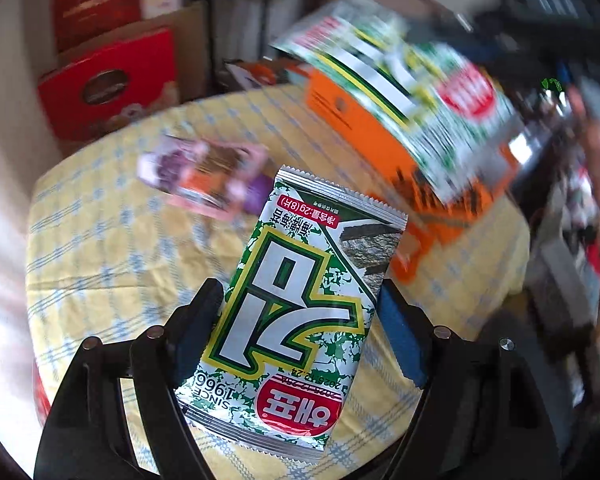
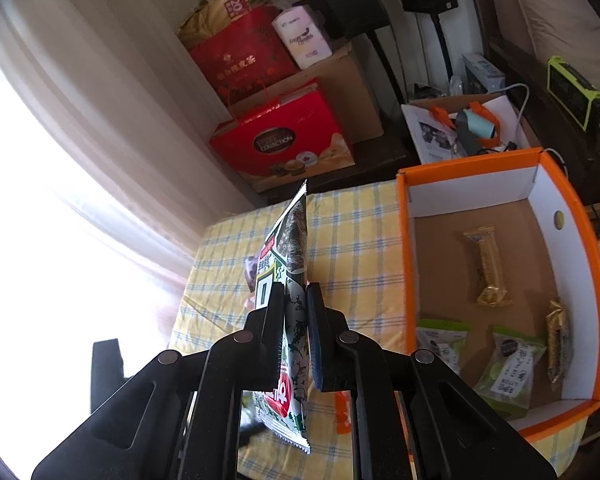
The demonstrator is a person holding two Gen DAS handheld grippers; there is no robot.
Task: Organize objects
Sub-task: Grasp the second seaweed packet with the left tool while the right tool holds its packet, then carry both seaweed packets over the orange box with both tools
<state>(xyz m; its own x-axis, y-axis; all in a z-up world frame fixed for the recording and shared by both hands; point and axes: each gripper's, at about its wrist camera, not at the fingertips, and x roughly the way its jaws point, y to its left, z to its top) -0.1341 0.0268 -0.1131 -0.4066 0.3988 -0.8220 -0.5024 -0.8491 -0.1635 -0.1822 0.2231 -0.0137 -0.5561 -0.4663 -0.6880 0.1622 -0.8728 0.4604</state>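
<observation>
In the left wrist view a green-and-white seaweed packet point(image 1: 296, 280) lies flat across my left gripper point(image 1: 300, 312), its two side edges pressed between the pads. It hangs above the yellow checked tablecloth point(image 1: 112, 248). A second, identical seaweed packet point(image 1: 404, 96) is blurred in the air at the upper right, over the orange box point(image 1: 356, 128). In the right wrist view my right gripper point(image 2: 296, 320) is shut on that second seaweed packet point(image 2: 294, 248), which stands edge-on between the pads. The orange box point(image 2: 464, 160) lies to its right.
Inside the box lie a gold bar point(image 2: 486, 264), a second gold wrapper point(image 2: 558, 344) and two green packets point(image 2: 508, 368). Pink and purple snack packets point(image 1: 208, 176) rest on the cloth. Red gift boxes point(image 2: 284, 140) and cardboard cartons stand behind the table, with a bright curtain on the left.
</observation>
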